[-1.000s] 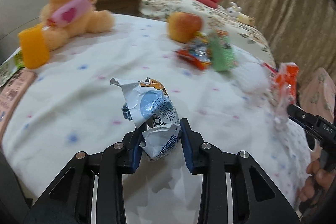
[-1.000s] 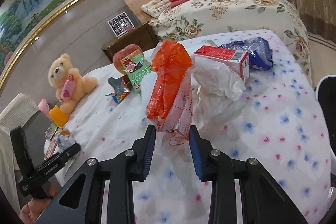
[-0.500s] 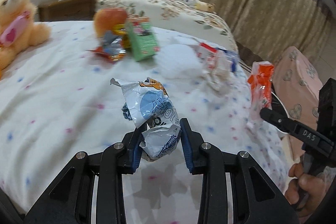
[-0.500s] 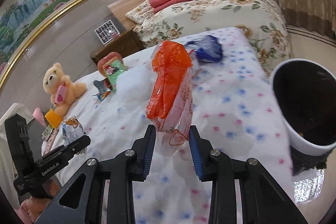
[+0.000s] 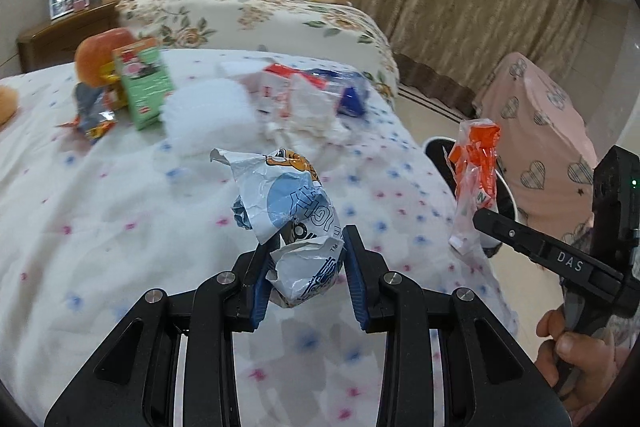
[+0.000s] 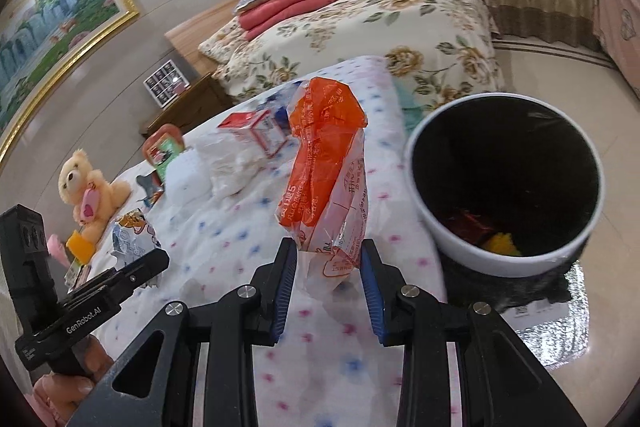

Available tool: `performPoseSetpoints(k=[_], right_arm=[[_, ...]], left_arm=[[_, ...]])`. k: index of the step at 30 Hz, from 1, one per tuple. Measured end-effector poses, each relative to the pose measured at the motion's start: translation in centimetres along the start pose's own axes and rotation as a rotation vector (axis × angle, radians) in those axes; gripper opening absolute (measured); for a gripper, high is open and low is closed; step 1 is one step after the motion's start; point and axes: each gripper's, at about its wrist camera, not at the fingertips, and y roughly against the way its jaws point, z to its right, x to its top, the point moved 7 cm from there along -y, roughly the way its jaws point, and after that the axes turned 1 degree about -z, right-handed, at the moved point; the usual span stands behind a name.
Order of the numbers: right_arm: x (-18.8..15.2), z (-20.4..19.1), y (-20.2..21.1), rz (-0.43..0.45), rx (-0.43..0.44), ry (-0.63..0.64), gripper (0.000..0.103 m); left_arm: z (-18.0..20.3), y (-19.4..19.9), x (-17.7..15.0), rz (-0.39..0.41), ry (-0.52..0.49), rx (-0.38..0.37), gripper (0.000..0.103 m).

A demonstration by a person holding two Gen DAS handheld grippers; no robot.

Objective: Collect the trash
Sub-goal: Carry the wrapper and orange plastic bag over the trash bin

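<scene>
Right wrist: right gripper (image 6: 329,279) pinches orange wrapper (image 6: 326,171).

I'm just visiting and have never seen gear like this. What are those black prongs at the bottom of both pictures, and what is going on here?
There is no robot: a person holds a two-finger gripper in each hand, and a wide-angle camera on each looks forward along its fingers. So the prongs are the gripper's own fingers.

One picture is from the left gripper, shut on a crumpled blue-white wrapper. The other is from the right gripper, shut on an orange bag. Each camera also catches the other gripper at its edge.

Below is a bed with a dotted cover. On it lie a green carton, a red-white carton, white paper and a teddy bear. Beside the bed stands a white bin with some trash already inside, probably where both pieces are headed.
</scene>
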Motion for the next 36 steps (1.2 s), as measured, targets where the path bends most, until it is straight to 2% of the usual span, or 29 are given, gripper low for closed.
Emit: performPoseSetpoints(k=[16, 36], right_arm=[[0.6, 5.5, 1.9, 0.035, -0.062, -0.088, 0.033], [1.5, 10.7, 2.2, 0.043, -0.123, -0.159, 0.033]], left_arm=[[5.3, -2.6, 0.7, -0.040, -0.068, -0.058, 0.031], [11.4, -6.2, 2.4, -0.064, -0.152, -0.107, 0.031]])
